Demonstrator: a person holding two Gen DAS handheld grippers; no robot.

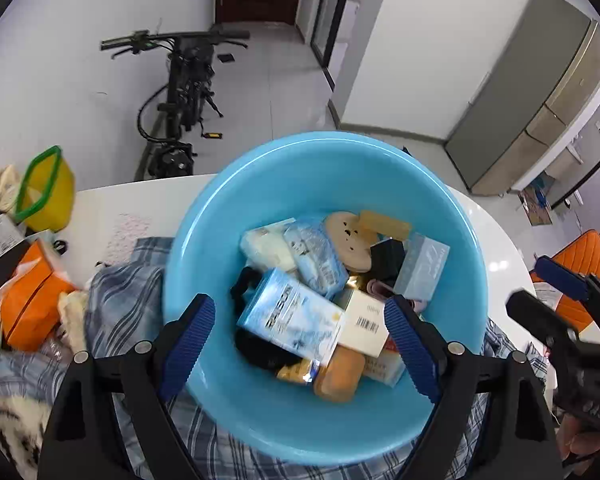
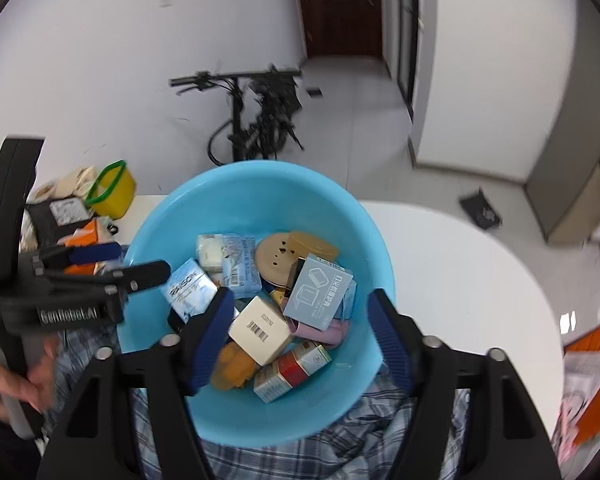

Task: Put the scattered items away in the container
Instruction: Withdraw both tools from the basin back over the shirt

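Observation:
A light blue basin [image 1: 292,168] sits on a plaid cloth on the white table; it also shows in the right wrist view [image 2: 236,188]. It holds several small items: blue packets, a white barcode box [image 1: 366,322], a tan round disc [image 2: 274,258], orange soap bars. My left gripper [image 1: 300,344] is open and empty, above the basin's near side. My right gripper [image 2: 300,334] is open and empty over the basin too. The right gripper shows at the right edge of the left wrist view [image 1: 556,296], and the left gripper shows at the left of the right wrist view [image 2: 112,264].
A yellow tub with a green rim [image 1: 46,190] and an orange packet [image 1: 30,300] lie at the table's left among clutter. A plaid shirt [image 1: 116,308] lies under the basin. An orange chair [image 1: 580,264] stands right. A bicycle [image 1: 184,96] stands beyond the table.

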